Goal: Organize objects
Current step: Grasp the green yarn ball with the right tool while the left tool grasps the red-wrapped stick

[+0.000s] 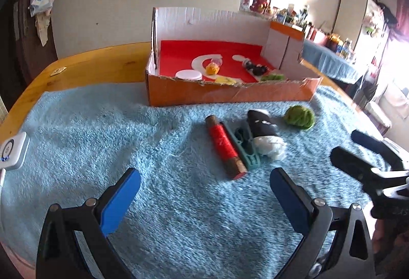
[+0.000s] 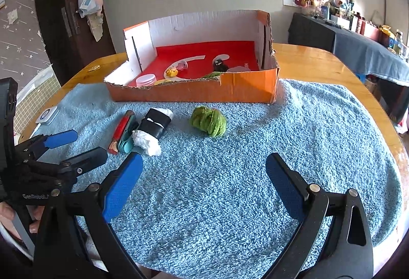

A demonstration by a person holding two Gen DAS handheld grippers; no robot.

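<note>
On the blue towel (image 1: 127, 125) lie a red thread spool (image 1: 225, 148), a teal clip (image 1: 245, 148), a black roll with white plastic (image 1: 265, 130) and a green yarn ball (image 1: 299, 117). They also show in the right wrist view: spool (image 2: 120, 130), clip (image 2: 127, 138), roll (image 2: 153, 128), yarn ball (image 2: 208, 120). My left gripper (image 1: 204, 192) is open and empty, just short of the spool. My right gripper (image 2: 204, 176) is open and empty, short of the yarn ball. The orange cardboard box (image 1: 230, 96) (image 2: 245, 87) with red floor holds several small items.
A white device (image 1: 12, 151) sits at the towel's left edge. The wooden table (image 1: 89, 64) carries the towel and box. The right gripper shows at the right of the left view (image 1: 368, 164), the left gripper at the left of the right view (image 2: 64, 148).
</note>
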